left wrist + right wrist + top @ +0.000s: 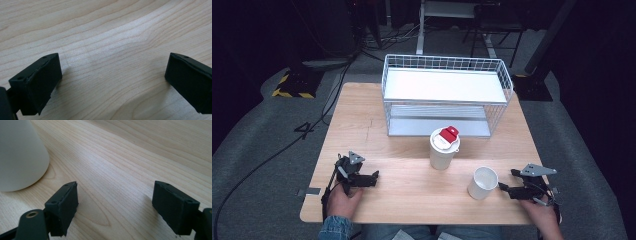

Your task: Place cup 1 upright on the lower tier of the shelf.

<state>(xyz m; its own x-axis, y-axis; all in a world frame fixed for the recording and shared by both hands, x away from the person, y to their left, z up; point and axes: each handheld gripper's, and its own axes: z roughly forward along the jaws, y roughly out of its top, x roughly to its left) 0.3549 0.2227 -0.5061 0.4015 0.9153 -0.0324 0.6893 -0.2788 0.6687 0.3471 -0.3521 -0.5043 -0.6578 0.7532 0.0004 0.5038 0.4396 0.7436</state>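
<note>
Right now my right gripper (507,189) rests low on the wooden table (412,200), and the open paper cup (482,183) stands upright just beside its tips, toward the middle of the table. In the right gripper view the jaws stand apart with nothing but bare wood between them, and the cup's white wall (21,157) sits off to the upper left, outside the gap rather than in it. So I judge the coming move turns on that offset: the claw has to swing toward the cup before it can close around the wall, since going straight ahead would miss it.

My left gripper (371,178) lies well apart on the other side, jaws spread wide over empty wood (nothing near them at all), so the right hand is plainly the nearer one. The lidded cup (443,148) with its red tab stands farther off, between the open cup and the wire shelf rack (447,95).
</note>
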